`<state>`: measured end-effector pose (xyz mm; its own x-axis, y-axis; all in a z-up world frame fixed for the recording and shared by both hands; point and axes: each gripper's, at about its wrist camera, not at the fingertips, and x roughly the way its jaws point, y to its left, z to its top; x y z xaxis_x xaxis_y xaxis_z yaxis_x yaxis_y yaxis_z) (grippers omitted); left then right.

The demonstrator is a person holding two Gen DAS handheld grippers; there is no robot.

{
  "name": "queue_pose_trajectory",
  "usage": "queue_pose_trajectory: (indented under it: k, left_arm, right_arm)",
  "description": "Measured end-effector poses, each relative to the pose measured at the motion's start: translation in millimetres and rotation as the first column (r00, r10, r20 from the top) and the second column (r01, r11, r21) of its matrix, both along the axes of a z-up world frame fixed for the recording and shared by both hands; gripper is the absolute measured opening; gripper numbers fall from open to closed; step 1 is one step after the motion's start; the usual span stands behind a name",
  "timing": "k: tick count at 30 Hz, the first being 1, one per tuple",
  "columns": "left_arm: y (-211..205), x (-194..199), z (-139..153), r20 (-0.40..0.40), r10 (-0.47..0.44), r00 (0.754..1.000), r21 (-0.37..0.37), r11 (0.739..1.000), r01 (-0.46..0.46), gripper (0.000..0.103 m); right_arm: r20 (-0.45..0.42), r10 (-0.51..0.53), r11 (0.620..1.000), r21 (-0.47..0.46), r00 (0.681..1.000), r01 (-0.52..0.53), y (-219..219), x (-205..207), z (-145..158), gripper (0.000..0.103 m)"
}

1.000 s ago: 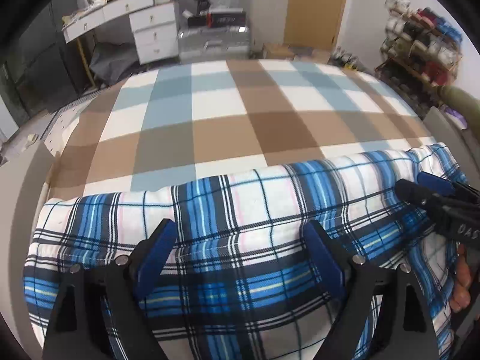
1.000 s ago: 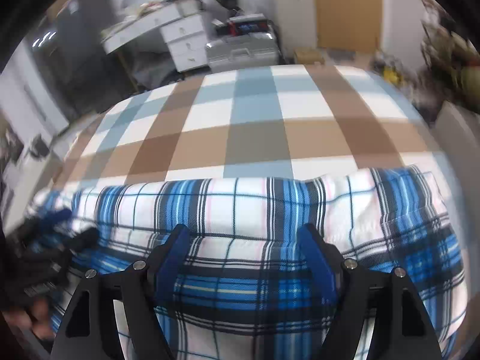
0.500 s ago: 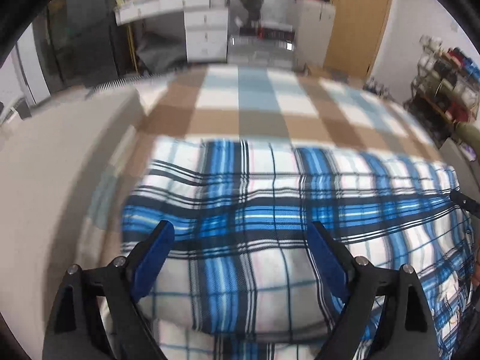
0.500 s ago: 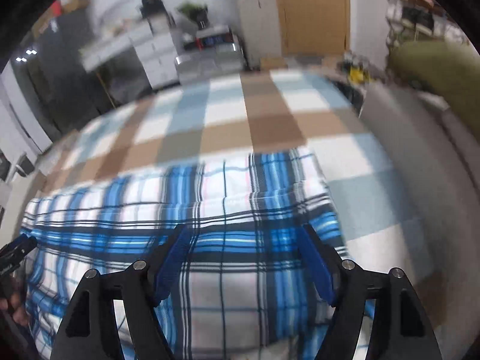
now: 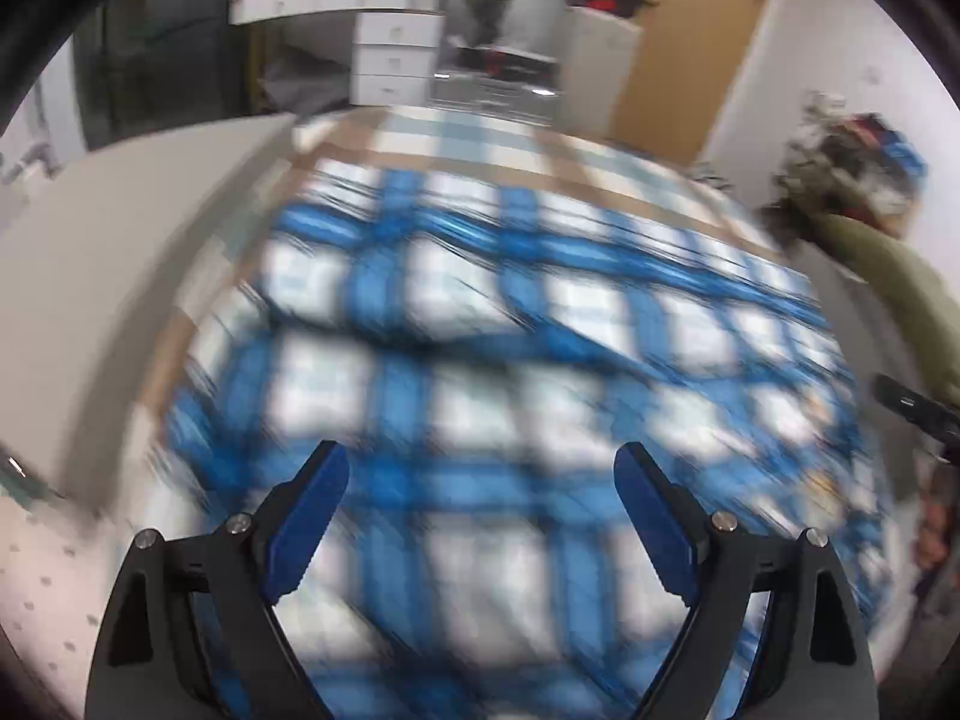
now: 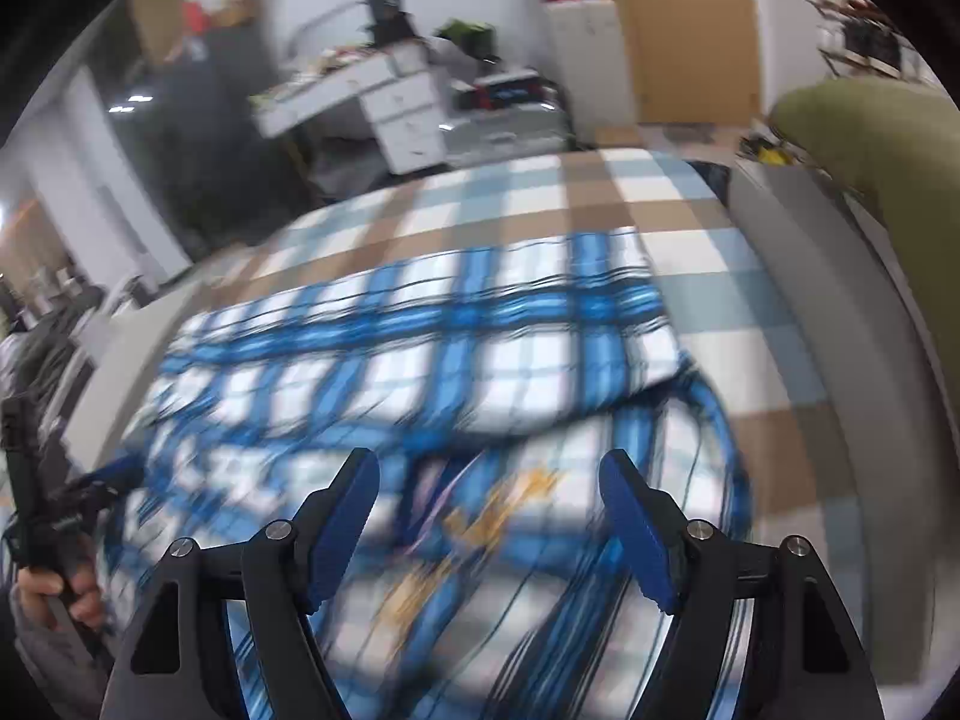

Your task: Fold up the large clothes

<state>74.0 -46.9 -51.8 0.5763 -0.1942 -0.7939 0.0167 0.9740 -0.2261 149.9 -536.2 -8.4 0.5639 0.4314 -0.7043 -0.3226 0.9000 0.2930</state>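
A blue, white and black plaid garment [image 5: 480, 330] lies folded on a table covered with a brown, blue and white checked cloth [image 6: 540, 192]. It also shows in the right wrist view [image 6: 420, 348], where a folded layer lies over a lower layer. My left gripper [image 5: 480, 516] is open and empty above the garment's near part. My right gripper [image 6: 489, 510] is open and empty above the garment's near right part. Both views are motion-blurred.
A white desk with drawers [image 5: 384, 54], a wooden door [image 5: 678, 42] and a cluttered rack [image 5: 858, 150] stand behind the table. A grey table edge [image 6: 840, 312] runs along the right. The left gripper's handle and a hand [image 6: 48, 540] show at the left.
Both grippers have pulled back and up from the garment, staying open. The left view has swung left and the right view right, so the folded garment shows more fully.
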Motion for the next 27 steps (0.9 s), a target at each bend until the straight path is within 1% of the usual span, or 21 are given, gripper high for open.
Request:
queue_pose_trajectory:
  k: [1,3,4,6,8,10,13,16,19,20,21,22,24,25,27]
  left_arm:
    - [-12.4,-5.1,1.9,-0.003,-0.043,0.999,-0.006,0.999,0.043,0.087]
    - [-43.0,-19.8,2.7,0.002,-0.13,0.992,0.02,0.991,0.13,0.087]
    - [-58.0,-23.0,1.5,-0.002,-0.166,0.986,0.033,0.986,0.166,0.087]
    - [-81.2,-31.0,-3.8,-0.02,-0.228,0.974,0.058,0.972,0.228,0.087]
    - [-94.7,-41.7,-8.2,-0.026,-0.244,0.969,0.084,0.966,0.245,0.087]
    - [-106.4,-54.3,-12.0,-0.032,-0.25,0.968,0.093,0.963,0.252,0.087]
    - [-120.2,-71.1,-15.6,-0.025,-0.27,0.963,0.124,0.955,0.271,0.087]
    - [-129.3,-95.0,-20.6,-0.049,-0.254,0.966,0.174,0.95,0.259,0.087]
    - [-129.3,-105.7,-26.5,-0.046,-0.242,0.969,0.233,0.941,0.246,0.086]
    - [-128.1,-111.7,-23.8,-0.031,-0.245,0.969,0.243,0.939,0.245,0.083]
    - [-127.5,-114.8,-22.3,-0.011,-0.248,0.969,0.236,0.941,0.244,0.07]
    - [-126.7,-117.4,-19.9,0.004,-0.25,0.968,0.232,0.942,0.242,0.043]
    - [-122.8,-120.3,-13.9,0.017,-0.243,0.97,0.234,0.944,0.232,0.008]
    - [-120.8,-122.5,-11.3,0.024,-0.236,0.972,0.237,0.945,0.224,0.003]
    - [-112.3,-121.8,-6.5,0.032,-0.22,0.975,0.229,0.951,0.207,0.003]
  right_arm:
    - [0.007,0.027,1.0,0.015,1.0,-0.027,1.3,-12.2,2.7,0.076]
    - [0.001,0.07,0.997,0.037,0.998,-0.07,7.8,-28.3,5.4,0.075]
    - [0.006,0.103,0.994,0.047,0.995,-0.103,13.1,-39.4,7.1,0.073]
    - [0.018,0.135,0.99,0.041,0.991,-0.136,20.9,-52.3,8.5,0.072]
    - [0.039,0.162,0.986,0.038,0.986,-0.164,29.7,-67.1,9.4,0.071]
    - [0.053,0.177,0.983,0.032,0.983,-0.178,34.1,-82.5,8.5,0.071]
    - [0.088,0.172,0.985,0.007,0.981,-0.173,31.3,-104.8,4.8,0.071]
    - [0.09,0.177,0.984,0.017,0.98,-0.18,22.5,-127.9,-2.1,0.071]
    - [0.092,0.193,0.98,0.02,0.977,-0.196,15.0,-149.5,-14.2,0.071]
    - [0.088,0.188,0.981,0.019,0.978,-0.191,14.4,-152.8,-17.8,0.071]
    - [0.08,0.178,0.983,0.026,0.981,-0.18,13.8,-154.8,-22.8,0.071]
    - [0.067,0.168,0.985,0.038,0.983,-0.171,13.7,-156.2,-26.9,0.071]
    - [0.051,0.177,0.983,0.05,0.983,-0.179,17.0,-158.5,-31.5,0.069]
    - [0.046,0.19,0.98,0.045,0.981,-0.192,20.7,-158.7,-33.1,0.068]
    - [0.056,0.216,0.975,0.044,0.975,-0.219,26.3,-160.1,-33.3,0.063]
